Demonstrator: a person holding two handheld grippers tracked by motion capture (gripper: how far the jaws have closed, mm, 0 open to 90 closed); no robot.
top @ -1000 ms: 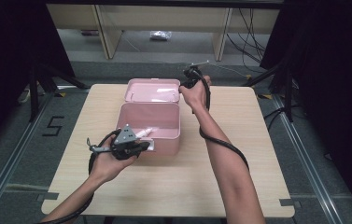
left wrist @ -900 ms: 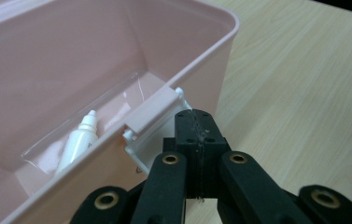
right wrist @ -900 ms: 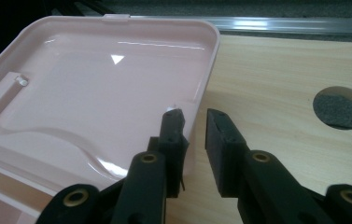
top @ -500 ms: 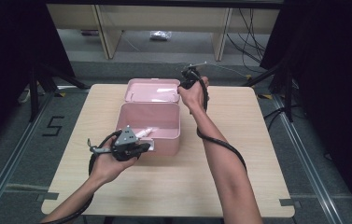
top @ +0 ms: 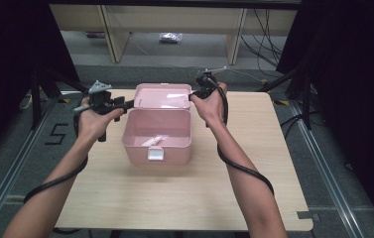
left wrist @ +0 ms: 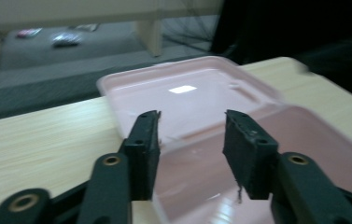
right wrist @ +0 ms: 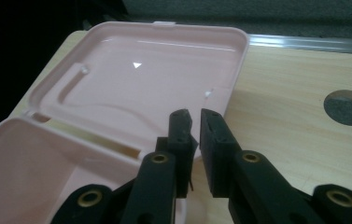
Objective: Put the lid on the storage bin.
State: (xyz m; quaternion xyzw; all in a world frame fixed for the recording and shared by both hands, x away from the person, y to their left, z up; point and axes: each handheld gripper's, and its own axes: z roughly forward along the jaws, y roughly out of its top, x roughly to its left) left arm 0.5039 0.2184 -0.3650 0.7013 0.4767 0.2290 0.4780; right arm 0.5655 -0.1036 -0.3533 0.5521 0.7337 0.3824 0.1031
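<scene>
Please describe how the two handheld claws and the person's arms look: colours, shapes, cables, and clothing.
Both claws, the left claw and the right claw, are black with two flat jaws and brass-coloured rivets. A grey three-cornered plate sits on the left one. A black cable trails along each forearm. The forearms are bare; no sleeves or gloves show.

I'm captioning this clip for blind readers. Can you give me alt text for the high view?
A pink plastic box stands open in the middle of a wooden table, its lid laid back and a small pale item inside. A person's forearms reach in from below, the left claw and right claw on either side of the lid.
</scene>
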